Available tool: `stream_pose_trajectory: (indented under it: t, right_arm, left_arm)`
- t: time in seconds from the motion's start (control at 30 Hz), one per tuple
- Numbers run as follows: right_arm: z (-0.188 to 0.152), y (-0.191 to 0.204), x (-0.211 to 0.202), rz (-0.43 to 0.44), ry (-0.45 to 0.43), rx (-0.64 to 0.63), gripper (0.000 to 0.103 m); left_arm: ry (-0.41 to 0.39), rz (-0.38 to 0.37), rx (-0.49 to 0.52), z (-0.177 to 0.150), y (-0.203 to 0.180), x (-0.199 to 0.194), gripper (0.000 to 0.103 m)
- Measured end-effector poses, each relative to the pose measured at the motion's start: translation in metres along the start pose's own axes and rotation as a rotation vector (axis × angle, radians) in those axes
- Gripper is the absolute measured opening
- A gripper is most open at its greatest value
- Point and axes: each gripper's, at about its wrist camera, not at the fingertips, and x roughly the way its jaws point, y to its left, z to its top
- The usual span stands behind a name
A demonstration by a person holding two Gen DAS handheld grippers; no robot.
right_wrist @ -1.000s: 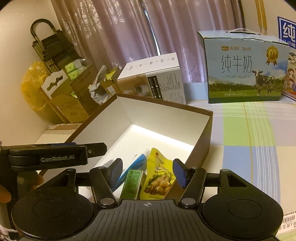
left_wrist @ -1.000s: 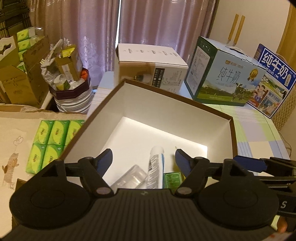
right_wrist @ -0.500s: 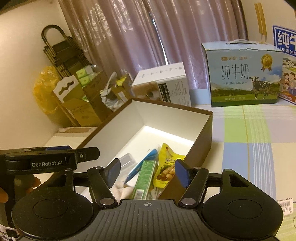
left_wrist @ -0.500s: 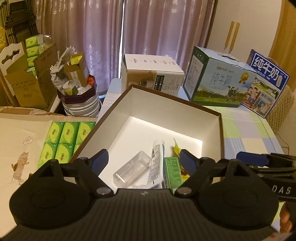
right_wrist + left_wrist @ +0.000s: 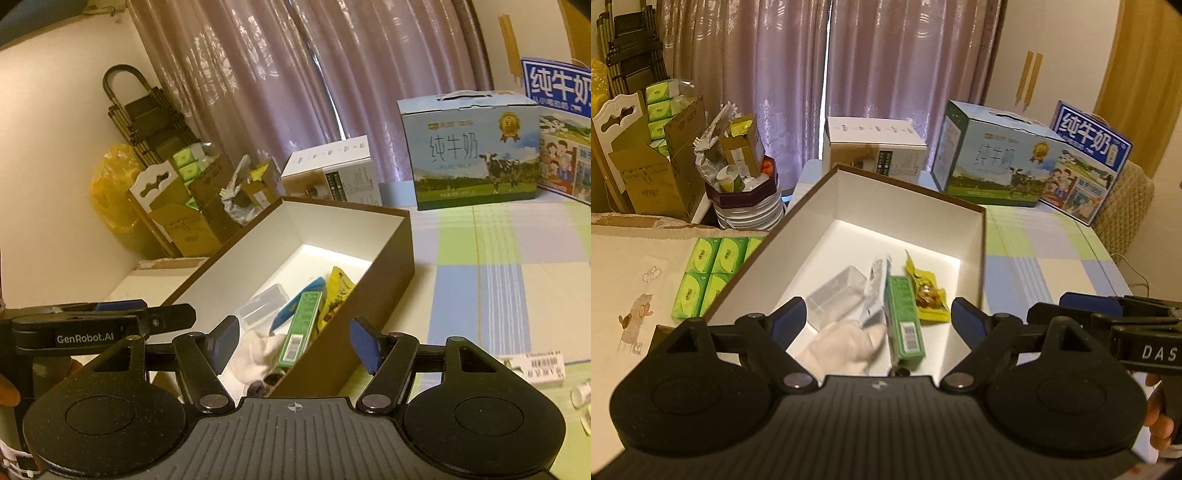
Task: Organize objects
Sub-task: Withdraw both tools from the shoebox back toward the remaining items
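While both sets of jaws are held wide and empty, the checked tabletop [image 5: 495, 258] is seen before mauve curtains [image 5: 886, 74], bearing a brown box [image 5: 391, 269] and milk cartons [image 5: 469, 147].

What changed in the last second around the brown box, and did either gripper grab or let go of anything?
Both grippers backed away from the brown box and rose, so more of its inside shows: the white cloth has come into view. The left gripper and the right gripper spread wider, each empty; nothing was grabbed or dropped. The green carton, tube, clear case and yellow snack packet lie as before.
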Motion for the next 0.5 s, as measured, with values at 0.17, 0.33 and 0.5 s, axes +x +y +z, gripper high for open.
stream_pose_trajectory:
  t: [0.17, 0.33, 0.5]
  right_arm:
    - [-0.012, -0.006, -0.022, -0.006, 0.003, 0.0, 0.064]
    - [-0.025, -0.015, -0.043, -0.006, 0.01, -0.001, 0.064]
    - [-0.037, -0.029, -0.06, -0.011, 0.027, 0.0, 0.064]
  left_arm:
    - [0.003, -0.013, 0.018, -0.015, -0.016, -0.016, 0.083]
    - [0.017, -0.024, 0.03, -0.031, -0.034, -0.027, 0.083]
    - [0.043, -0.036, 0.03, -0.046, -0.053, -0.033, 0.083]
